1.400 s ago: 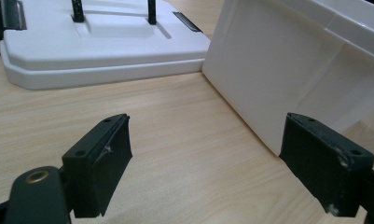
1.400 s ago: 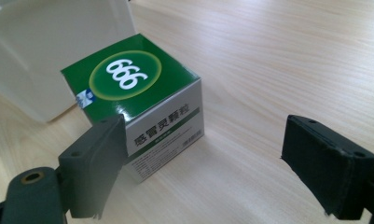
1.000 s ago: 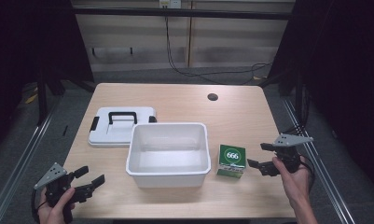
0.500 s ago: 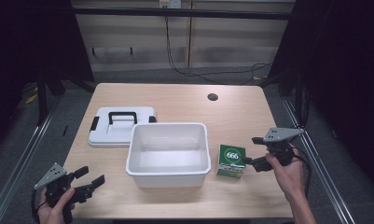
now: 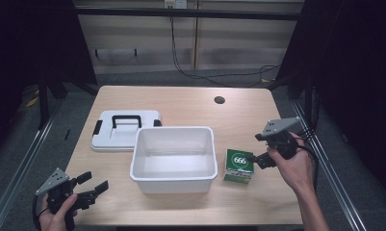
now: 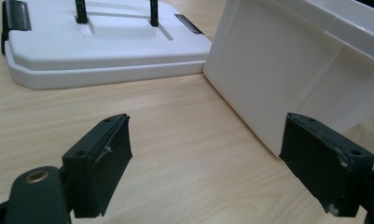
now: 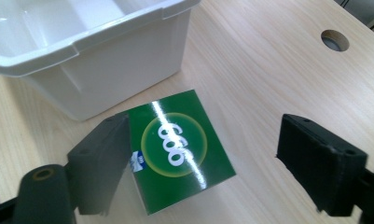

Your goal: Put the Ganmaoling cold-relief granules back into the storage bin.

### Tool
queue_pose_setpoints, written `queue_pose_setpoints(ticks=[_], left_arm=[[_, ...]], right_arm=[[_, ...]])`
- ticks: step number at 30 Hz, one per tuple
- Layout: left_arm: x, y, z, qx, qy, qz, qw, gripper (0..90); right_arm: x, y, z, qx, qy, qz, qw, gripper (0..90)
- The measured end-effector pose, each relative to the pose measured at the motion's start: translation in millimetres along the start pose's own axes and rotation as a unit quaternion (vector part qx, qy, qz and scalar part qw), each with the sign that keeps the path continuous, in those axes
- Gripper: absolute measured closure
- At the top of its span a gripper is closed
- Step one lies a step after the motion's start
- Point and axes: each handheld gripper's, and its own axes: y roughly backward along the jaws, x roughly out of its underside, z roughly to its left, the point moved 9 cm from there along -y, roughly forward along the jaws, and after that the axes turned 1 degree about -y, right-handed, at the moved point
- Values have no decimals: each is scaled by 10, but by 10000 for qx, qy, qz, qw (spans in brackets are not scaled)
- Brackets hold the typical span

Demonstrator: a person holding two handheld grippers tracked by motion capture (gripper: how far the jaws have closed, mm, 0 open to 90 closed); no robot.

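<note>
While the high view places the green box (image 5: 239, 165) on the table just right of the white bin (image 5: 173, 159), the right gripper view shows the right gripper (image 7: 203, 154) spread wide above it, gripping nothing. Near the table's front-left corner, the left gripper (image 6: 208, 154) is also wide and empty, facing the white lid (image 6: 100, 46).

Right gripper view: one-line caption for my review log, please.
Open right gripper poised over the green box marked 666, beside the white bin on the wooden table.
</note>
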Motion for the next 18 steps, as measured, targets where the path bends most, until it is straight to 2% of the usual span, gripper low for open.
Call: queue_pose_setpoints(ticks=[2, 7, 12, 16, 18], left_arm=[[-2, 3, 2, 7, -26, -3, 10000, 159], [-5, 8, 6, -4, -25, -13, 10000, 159], [-6, -3, 1, 4, 23, -25, 10000, 159], [-4, 2, 2, 6, 1, -10, 10000, 159], [-5, 5, 8, -6, -12, -13, 10000, 159]], right_arm=[[-41, -22, -1, -89, -21, 124, 9999, 152], [-92, -73, -27, -145, 124, 399, 9990, 155], [-127, -99, 1, -304, 349, 699, 9965, 155], [-151, -119, -11, -411, 361, 823, 9951, 153], [-166, -126, -21, -470, 450, 923, 9936, 151]])
